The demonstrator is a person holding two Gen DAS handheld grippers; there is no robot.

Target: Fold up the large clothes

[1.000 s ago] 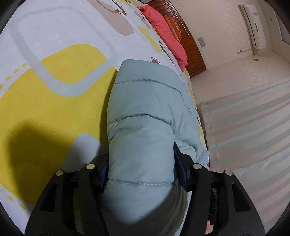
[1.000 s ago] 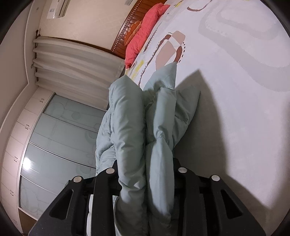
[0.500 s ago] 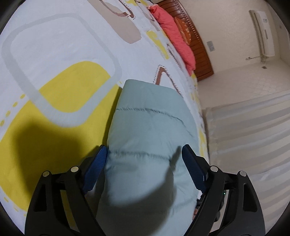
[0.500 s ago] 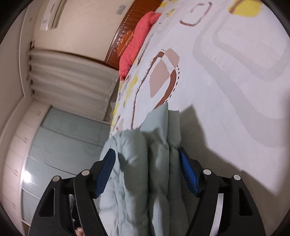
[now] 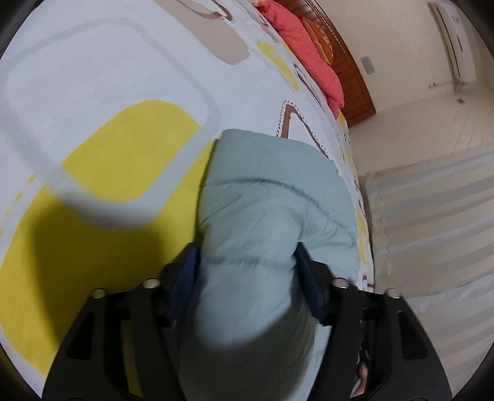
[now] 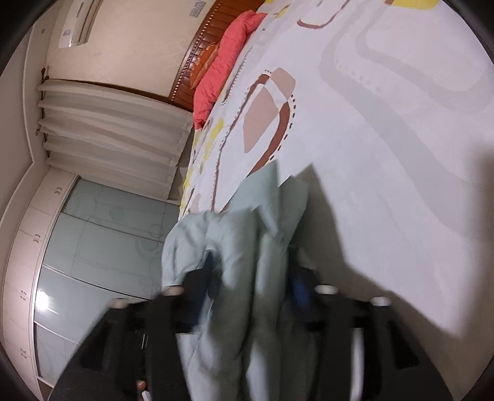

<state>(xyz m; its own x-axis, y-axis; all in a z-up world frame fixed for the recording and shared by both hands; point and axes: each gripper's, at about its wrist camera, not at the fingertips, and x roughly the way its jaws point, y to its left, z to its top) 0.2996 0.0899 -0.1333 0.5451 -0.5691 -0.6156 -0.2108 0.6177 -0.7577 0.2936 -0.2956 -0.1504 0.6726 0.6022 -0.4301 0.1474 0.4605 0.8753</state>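
A pale blue-green puffer jacket lies on the patterned bedsheet near the bed's edge. My left gripper is shut on a thick quilted fold of it, blue pads pressed into both sides. In the right wrist view the same jacket hangs bunched in folds between the fingers of my right gripper, which is shut on it. That view is motion-blurred. The jacket's far end rests on the sheet.
A red pillow lies by the wooden headboard at the far end of the bed. Curtains and a glass-fronted wardrobe stand beyond the bed edge. An air conditioner hangs on the wall.
Both grippers opened about half a second ago and have now shut again on the jacket. The right gripper is moving, with the jacket bunched and lifted.
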